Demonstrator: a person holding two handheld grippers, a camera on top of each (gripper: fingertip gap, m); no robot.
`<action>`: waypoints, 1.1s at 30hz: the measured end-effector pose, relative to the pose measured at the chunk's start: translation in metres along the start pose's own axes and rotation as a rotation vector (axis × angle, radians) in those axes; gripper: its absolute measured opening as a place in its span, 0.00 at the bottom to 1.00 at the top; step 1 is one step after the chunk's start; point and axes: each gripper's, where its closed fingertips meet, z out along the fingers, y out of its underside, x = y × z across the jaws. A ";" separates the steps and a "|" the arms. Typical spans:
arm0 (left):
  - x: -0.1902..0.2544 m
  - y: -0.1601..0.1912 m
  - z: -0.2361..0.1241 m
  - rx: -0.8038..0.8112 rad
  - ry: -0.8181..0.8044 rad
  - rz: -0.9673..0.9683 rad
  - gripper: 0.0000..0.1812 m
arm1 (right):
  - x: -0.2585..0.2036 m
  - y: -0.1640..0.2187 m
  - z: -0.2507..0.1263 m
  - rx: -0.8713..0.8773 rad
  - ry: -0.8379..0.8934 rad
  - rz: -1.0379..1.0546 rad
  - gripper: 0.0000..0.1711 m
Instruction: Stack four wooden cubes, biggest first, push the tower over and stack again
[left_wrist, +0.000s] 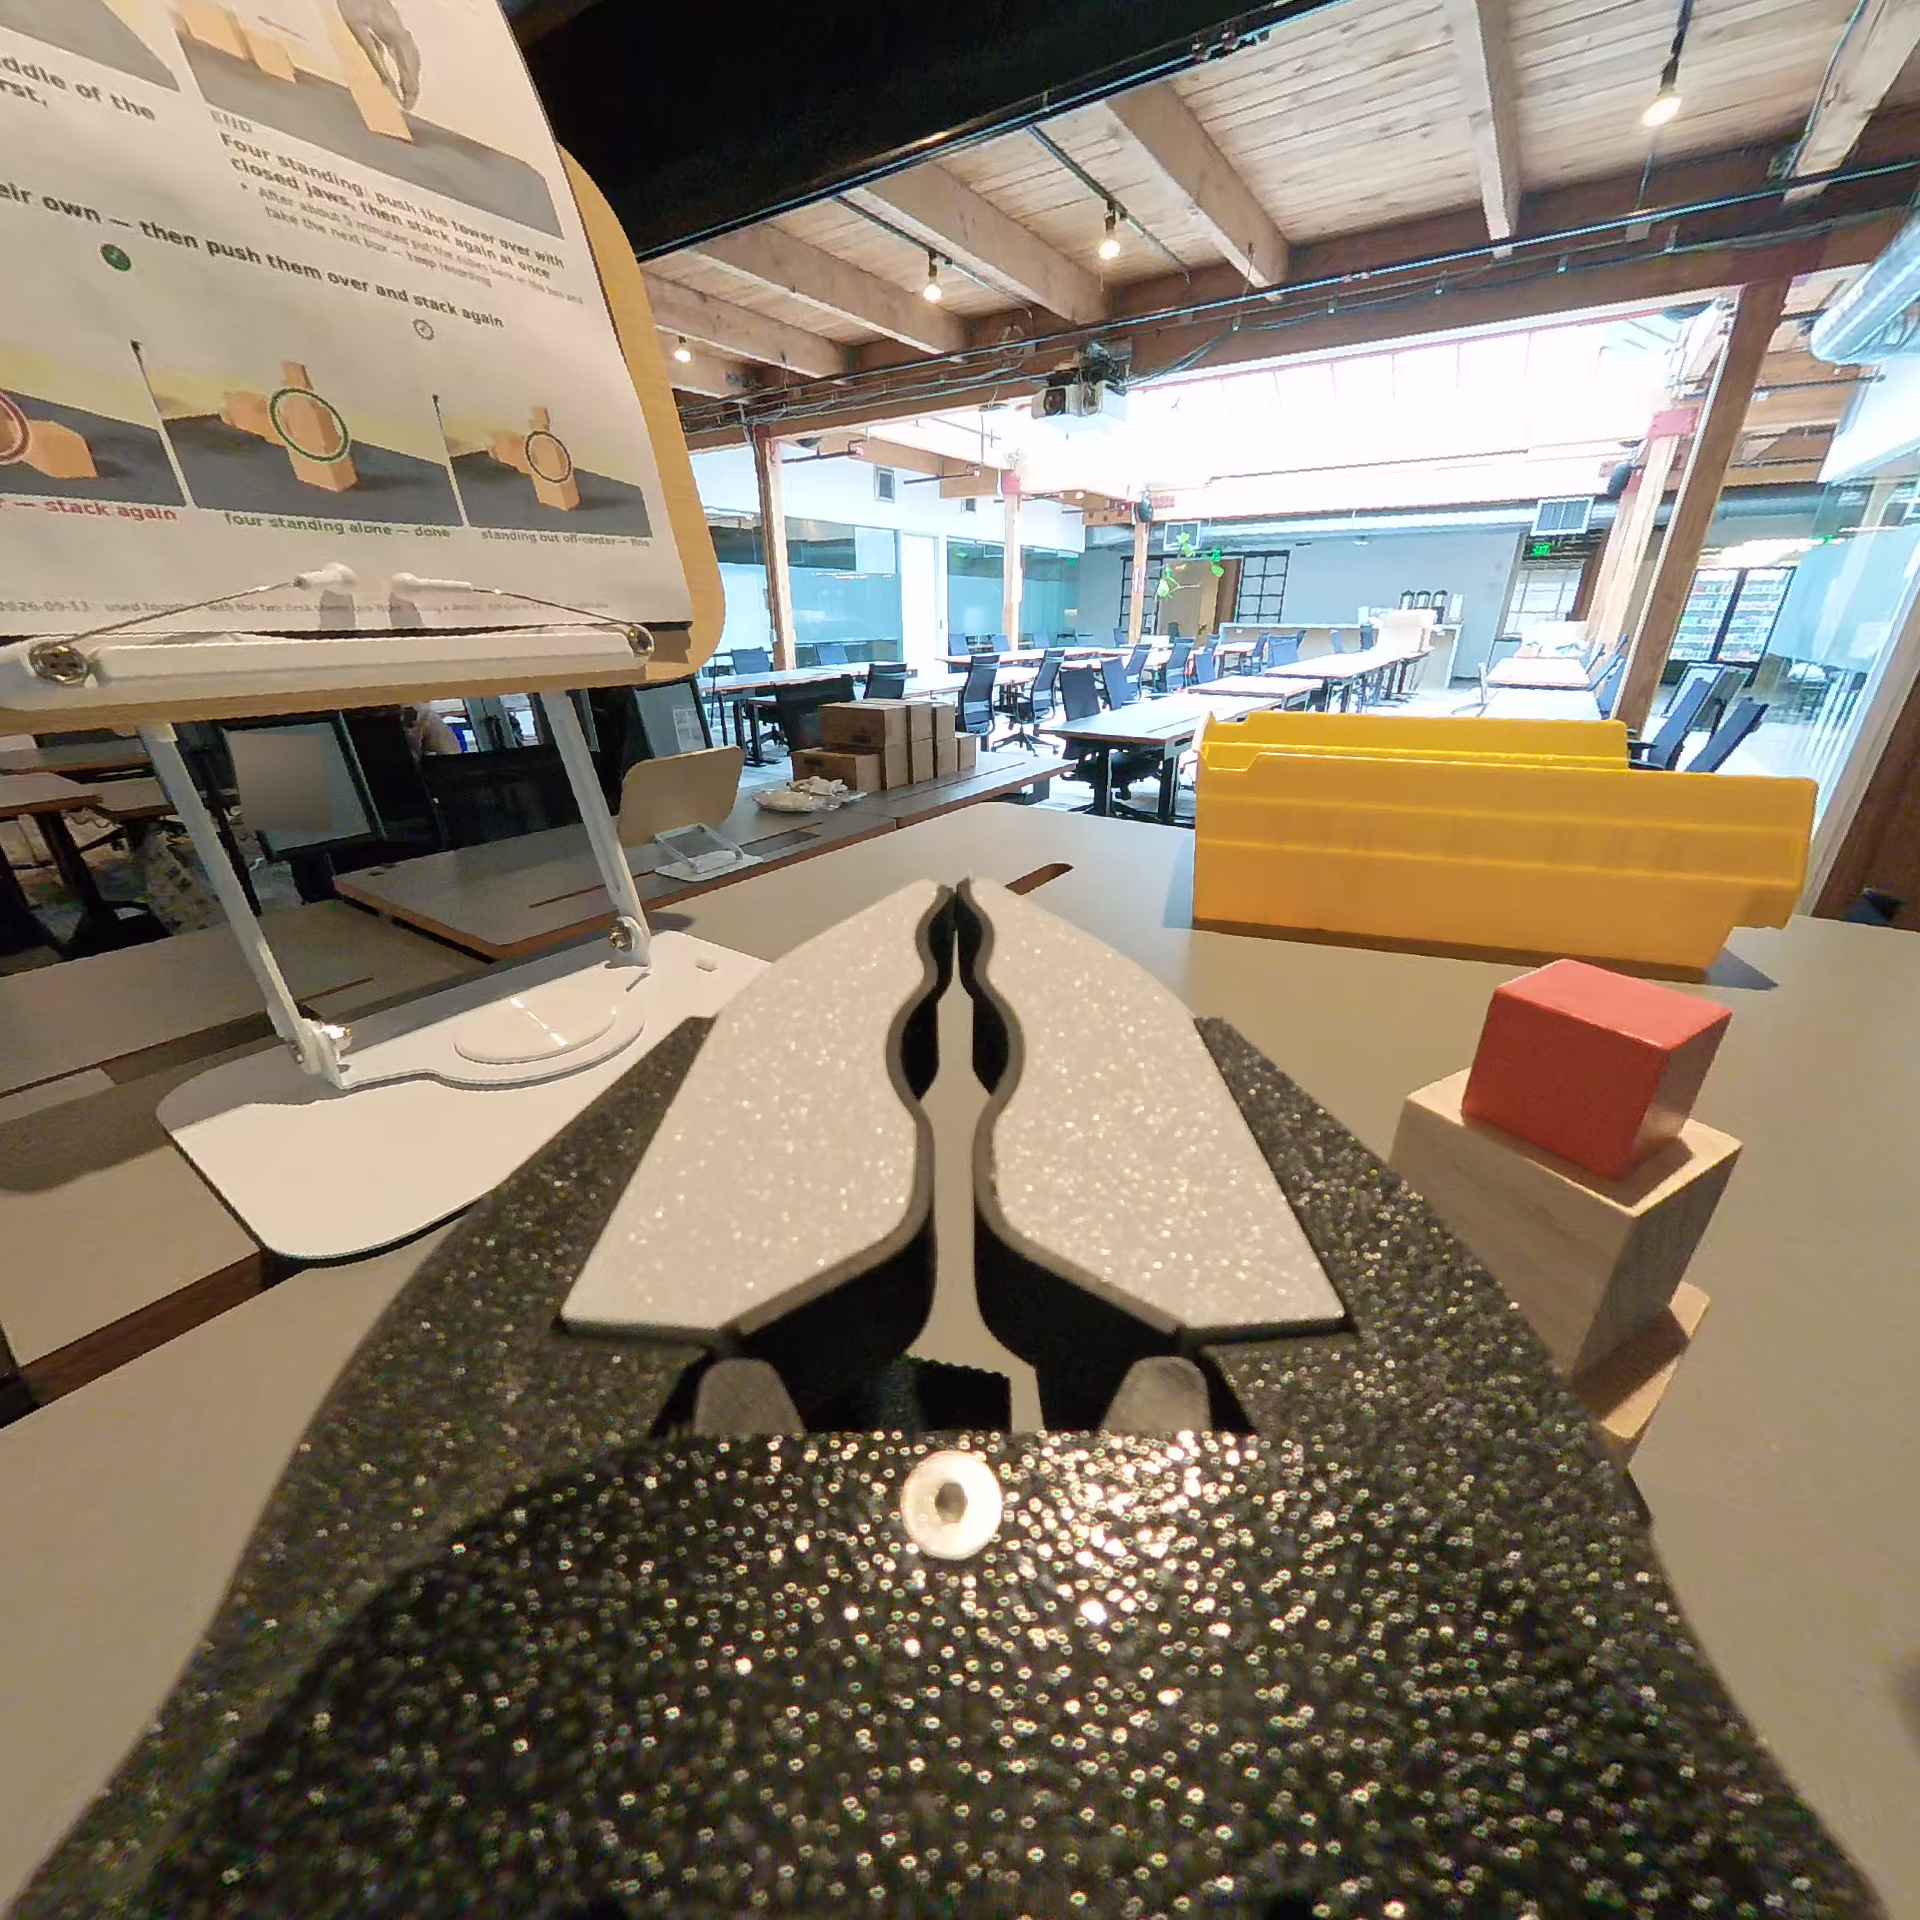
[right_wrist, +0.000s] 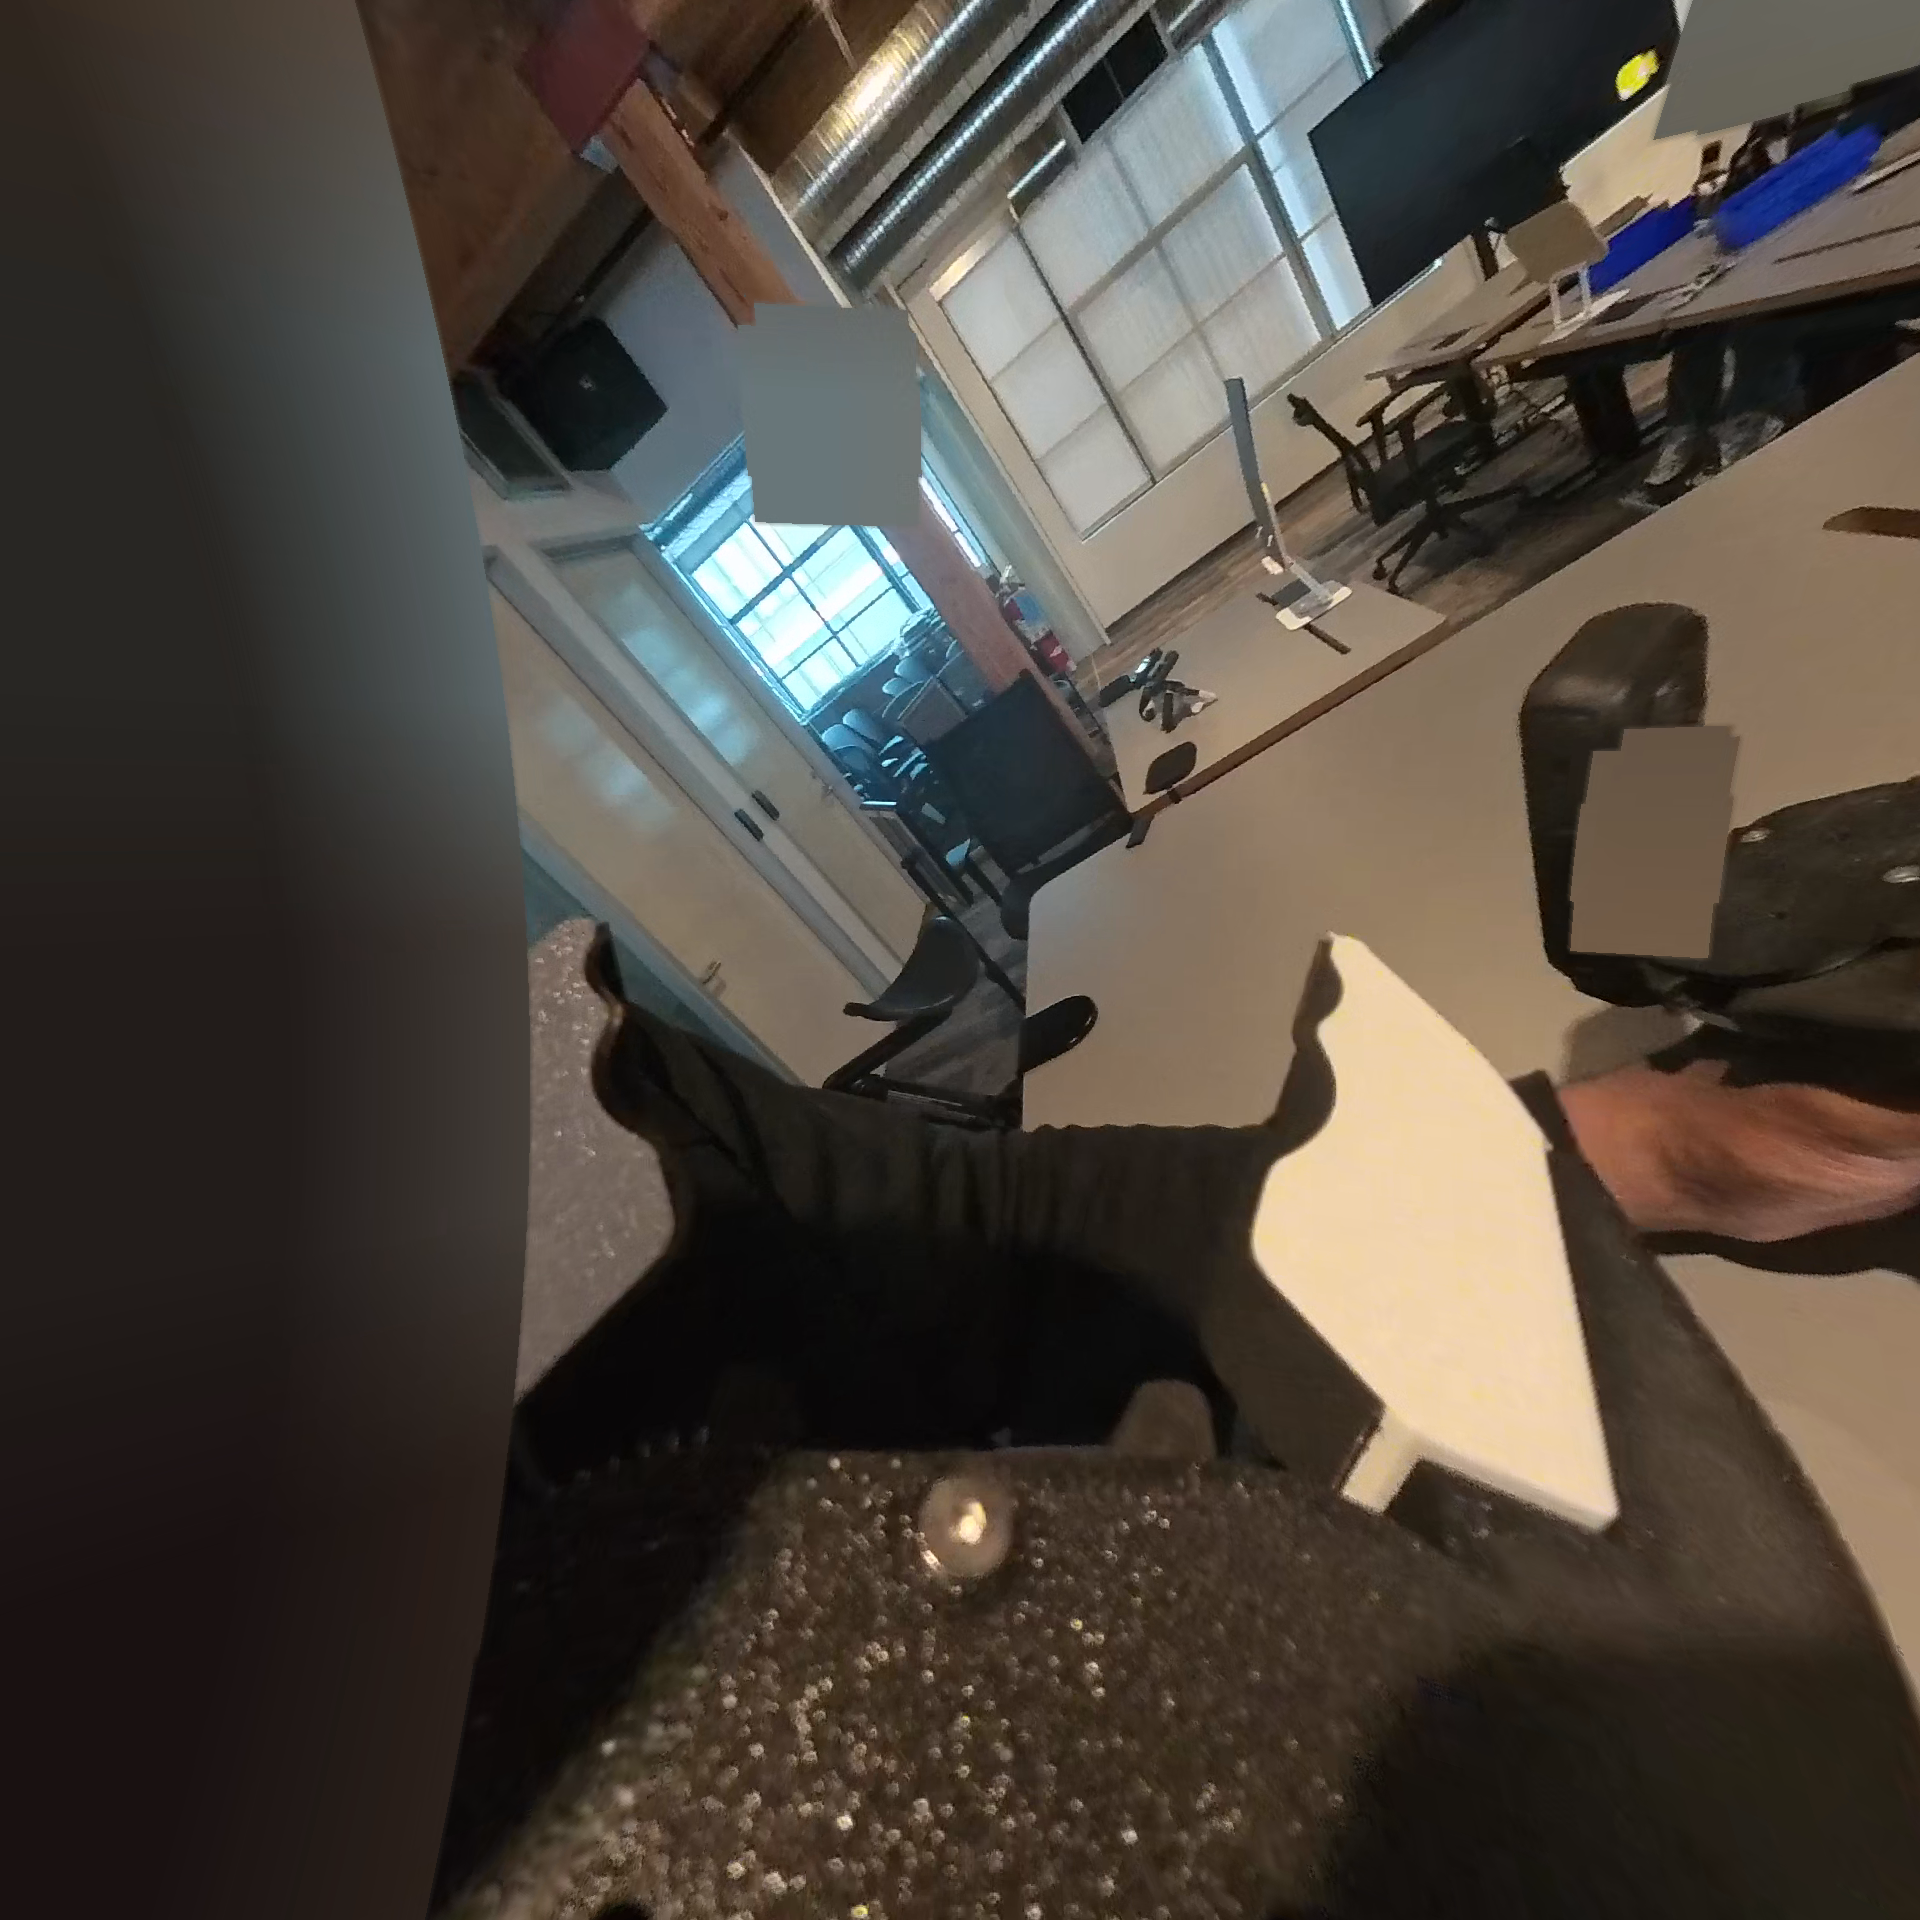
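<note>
In the left wrist view a red cube (left_wrist: 1590, 1060) sits on a pale wooden cube (left_wrist: 1538, 1226), which rests on a lower wooden cube (left_wrist: 1642, 1371) that is partly hidden. This stack stands on the grey table (left_wrist: 1299, 956), just right of my left gripper (left_wrist: 956, 894). The left gripper's jaws are shut with nothing between them. In the right wrist view my right gripper (right_wrist: 956, 977) is tilted, open and empty over the table (right_wrist: 1351, 810). A blurred grey surface (right_wrist: 229, 935) close to the lens hides its left finger in part. No cube shows in that view.
A yellow bin (left_wrist: 1486, 842) stands behind the stack. A white stand (left_wrist: 416, 1091) holding an instruction sheet (left_wrist: 312, 364) is at the left. The left gripper (right_wrist: 1818, 894) and a hand (right_wrist: 1745, 1164) show at the right of the right wrist view. Office desks and chairs lie beyond.
</note>
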 end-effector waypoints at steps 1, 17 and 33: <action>0.000 0.000 0.000 0.001 0.000 -0.002 0.00 | 0.005 -0.002 -0.003 0.003 0.015 -0.006 0.71; -0.001 -0.002 -0.001 0.020 0.004 -0.025 0.00 | 0.221 0.045 -0.180 -0.364 0.650 -0.618 0.37; -0.001 -0.003 -0.001 0.021 0.005 -0.024 0.00 | 0.332 0.041 -0.177 -0.618 0.482 -0.701 0.24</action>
